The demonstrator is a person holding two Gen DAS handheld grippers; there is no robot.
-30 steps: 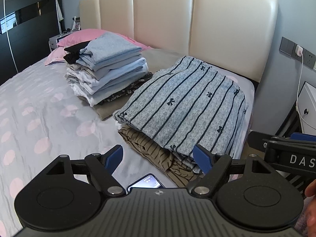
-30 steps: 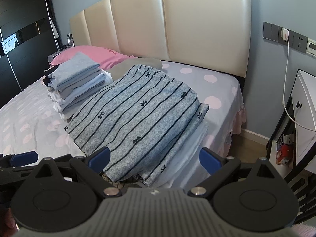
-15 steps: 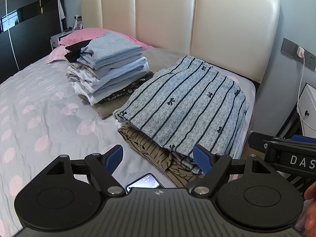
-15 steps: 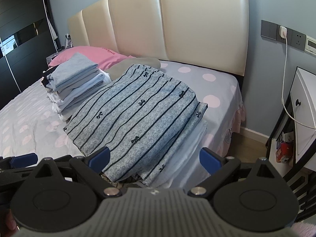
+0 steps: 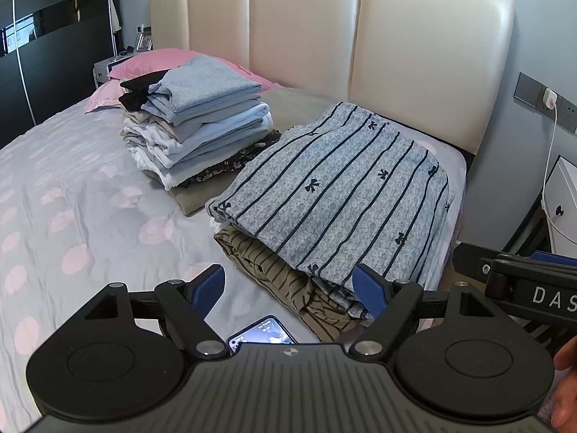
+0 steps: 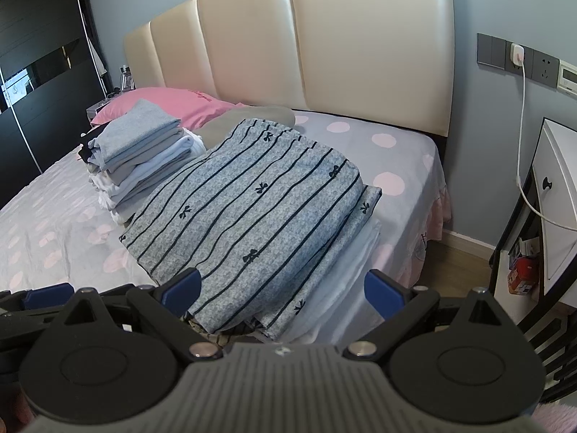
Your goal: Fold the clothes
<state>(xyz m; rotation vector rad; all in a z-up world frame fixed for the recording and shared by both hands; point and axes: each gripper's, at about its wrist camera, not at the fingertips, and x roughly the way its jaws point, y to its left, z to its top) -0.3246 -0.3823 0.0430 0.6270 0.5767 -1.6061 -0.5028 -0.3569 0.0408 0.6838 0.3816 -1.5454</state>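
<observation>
Two piles are seen on the bed (image 5: 72, 195): a folded stack (image 5: 196, 122) and a striped garment (image 6: 249, 209) beside it. The left gripper (image 5: 288, 288) and right gripper (image 6: 281, 288) are held wide, empty, before the garment.

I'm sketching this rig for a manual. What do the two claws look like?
Both match: the left claw and right claw have blue fingertip pads on black linkage arms with silver pivot pins, round black discs either side, and a ribbed grey body. White letters "DAS" mark the right claw's side in the left view.
</observation>
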